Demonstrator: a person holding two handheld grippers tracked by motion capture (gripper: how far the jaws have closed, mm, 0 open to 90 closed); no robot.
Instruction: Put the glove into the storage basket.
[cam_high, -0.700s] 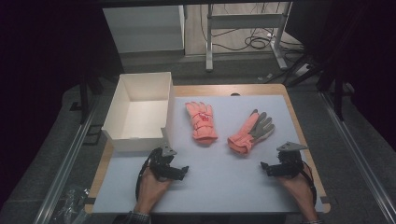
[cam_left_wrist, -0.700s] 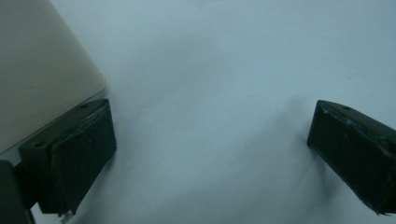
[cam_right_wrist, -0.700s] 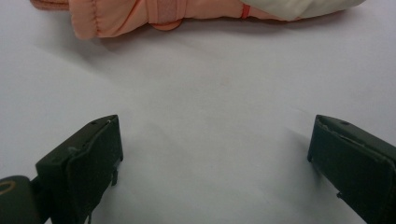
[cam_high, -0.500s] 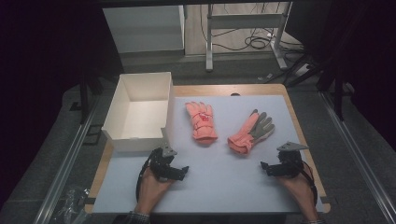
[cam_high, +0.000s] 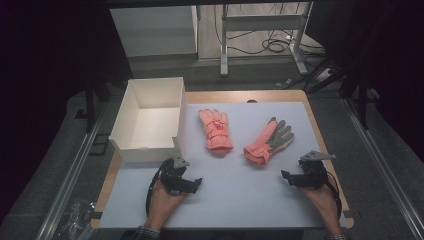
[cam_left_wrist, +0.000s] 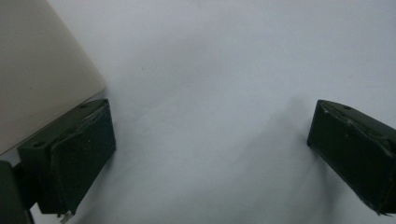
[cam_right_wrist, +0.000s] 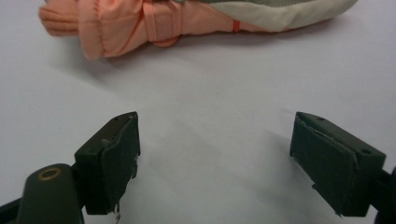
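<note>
Gloves (cam_high: 216, 129) unmoved since earlier — left tongs (cam_high: 194, 183), right tongs (cam_high: 286, 177) same spots, both spread wide, empty.

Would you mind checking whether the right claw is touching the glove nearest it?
Apart. In the right gripper view, bare table surface lies between the open right claw and the glove; the high view shows the same gap.

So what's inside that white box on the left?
Nothing visible: the white box shows a bare pale floor. Its near wall hides the strip just behind it. Both orange gloves lie outside on the mat.
</note>
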